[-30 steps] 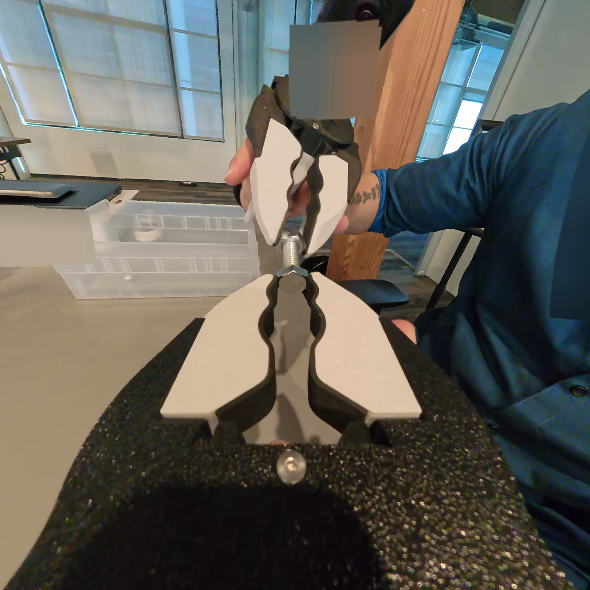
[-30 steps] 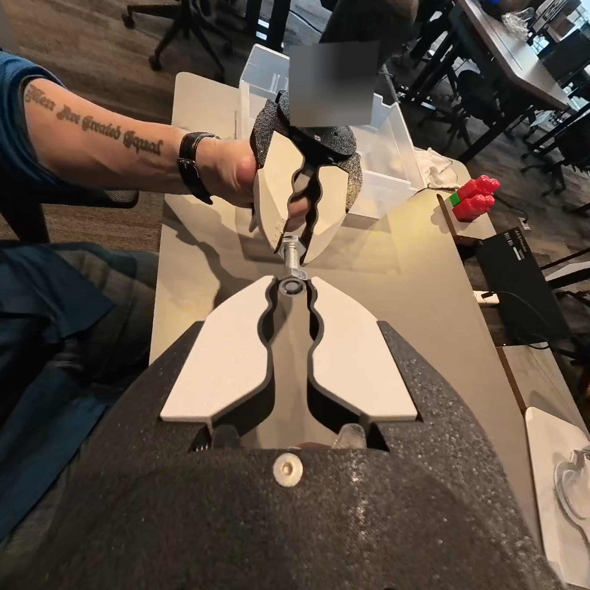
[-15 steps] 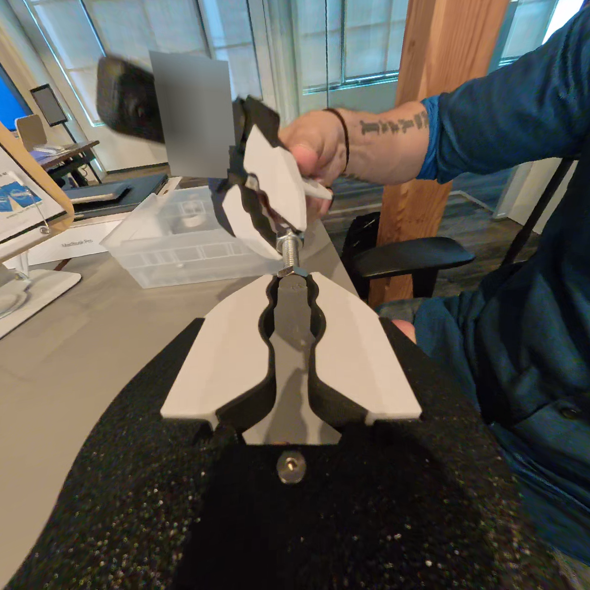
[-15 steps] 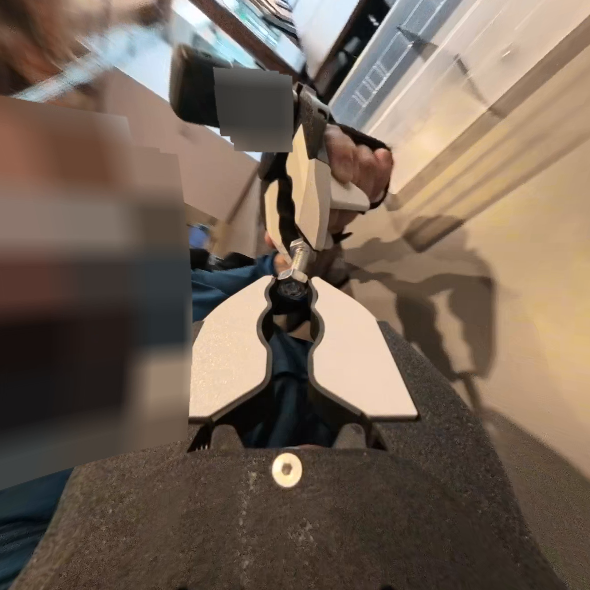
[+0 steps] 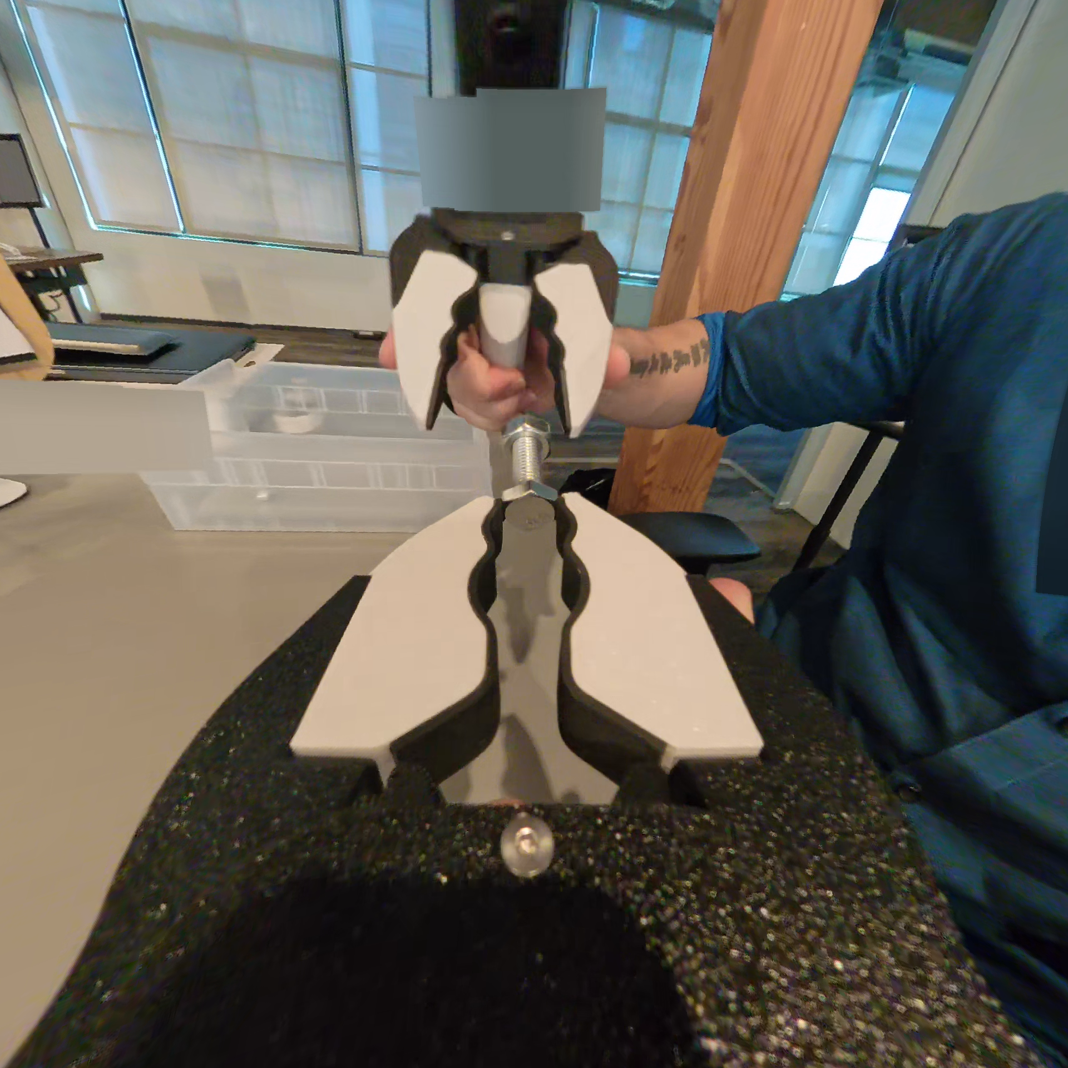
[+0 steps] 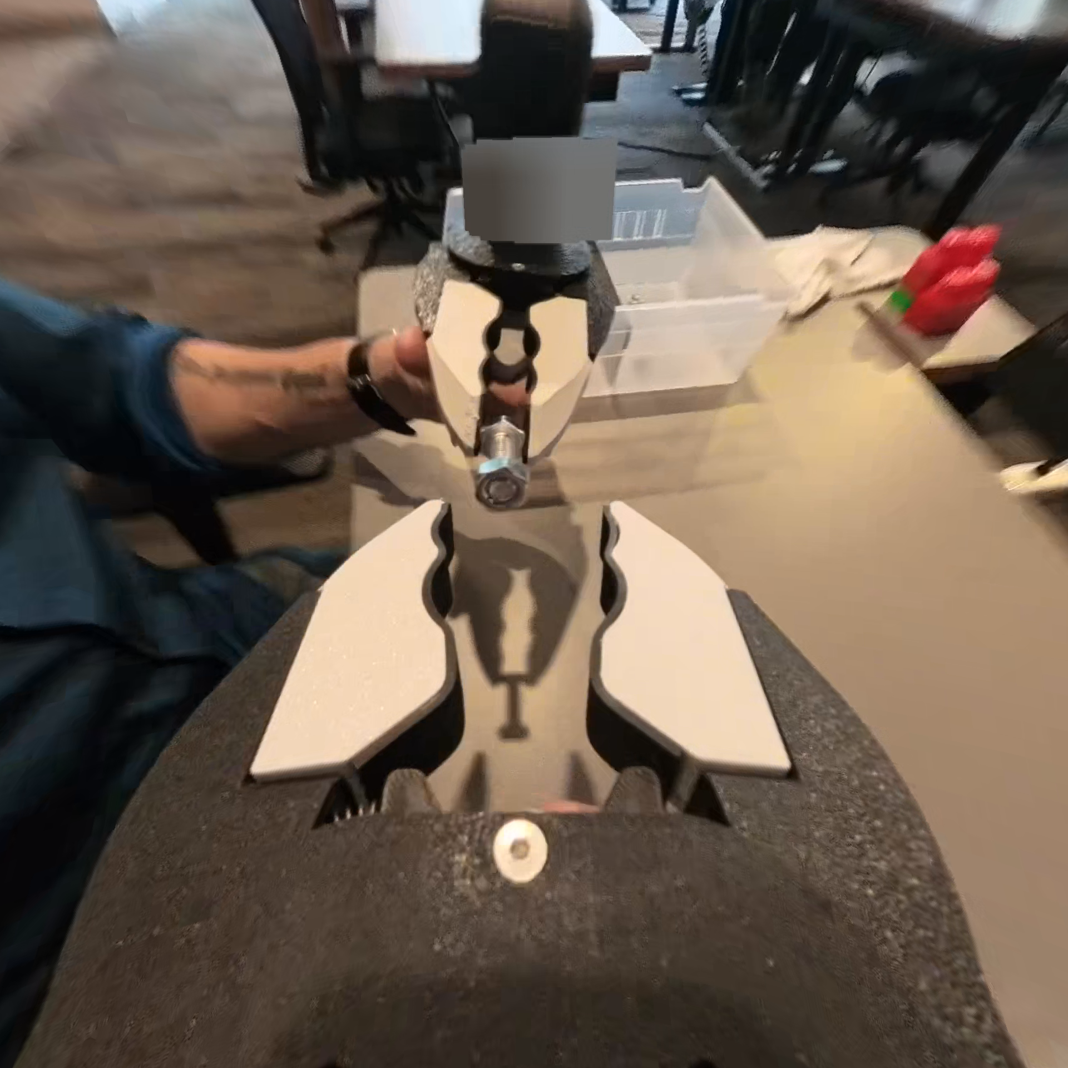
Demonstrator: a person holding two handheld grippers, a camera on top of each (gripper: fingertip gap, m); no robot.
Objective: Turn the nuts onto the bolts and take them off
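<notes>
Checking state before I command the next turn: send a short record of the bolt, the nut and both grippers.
left gripper: shut on the head of the bolt
right gripper: open, clamping nothing
bolt: held above the table, threaded end toward the right gripper
nut: on the bolt's threaded end, just at the right gripper's tips
behind: clear plastic bin on the table

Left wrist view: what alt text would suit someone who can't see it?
The grey-fingered left gripper pinches the head of a silver threaded bolt above a beige table. Facing it, a hand holds the open right gripper beside the silver hex nut near the bolt's far end.
</notes>
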